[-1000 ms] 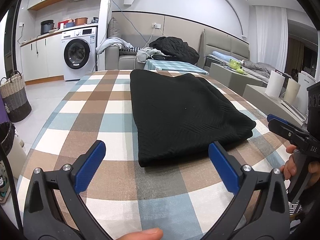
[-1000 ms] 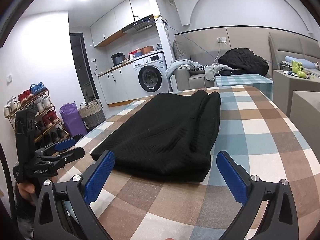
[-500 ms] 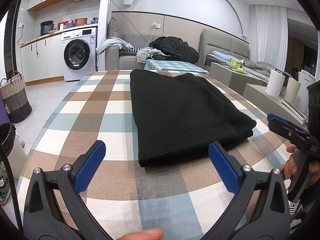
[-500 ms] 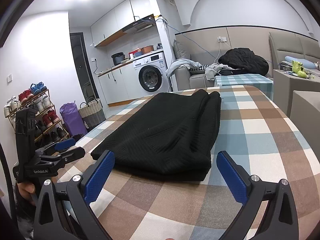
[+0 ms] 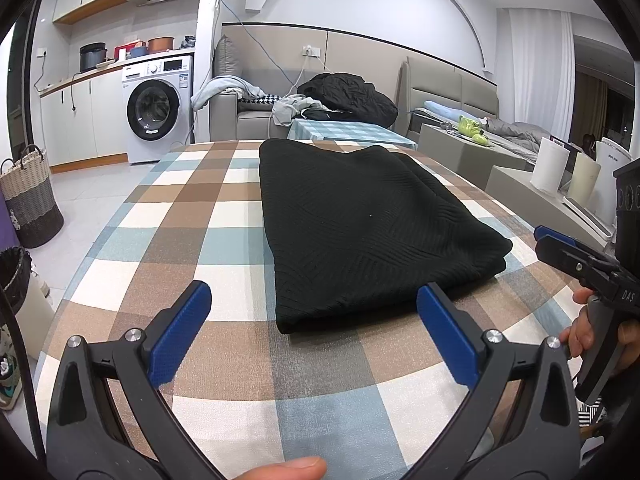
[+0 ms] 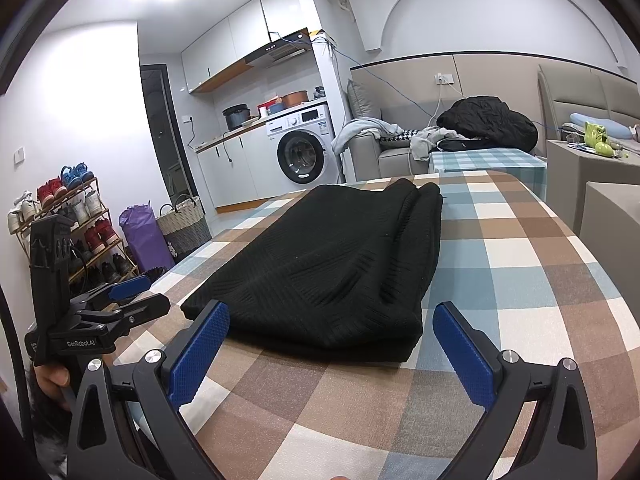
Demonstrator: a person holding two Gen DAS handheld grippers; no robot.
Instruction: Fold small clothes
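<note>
A black knitted garment [image 5: 360,220] lies folded into a long flat rectangle on the checked tablecloth [image 5: 192,240]; in the right wrist view the same garment [image 6: 332,268] shows its layered edge on the right side. My left gripper [image 5: 314,312] is open, hovering just short of the garment's near edge with nothing between its blue pads. My right gripper [image 6: 332,332] is open too, its pads flanking the garment's near right corner without touching. Each gripper appears in the other's view: the right gripper [image 5: 576,256] at the table's right, the left gripper [image 6: 116,304] at its left.
Behind the table stand a smaller checked table [image 5: 348,132], a sofa with a black jacket [image 5: 348,92], and a washing machine [image 5: 156,108]. A woven basket [image 5: 30,200] and a shoe rack [image 6: 68,220] are on the floor at left. Grey low cabinets [image 5: 520,180] flank the right.
</note>
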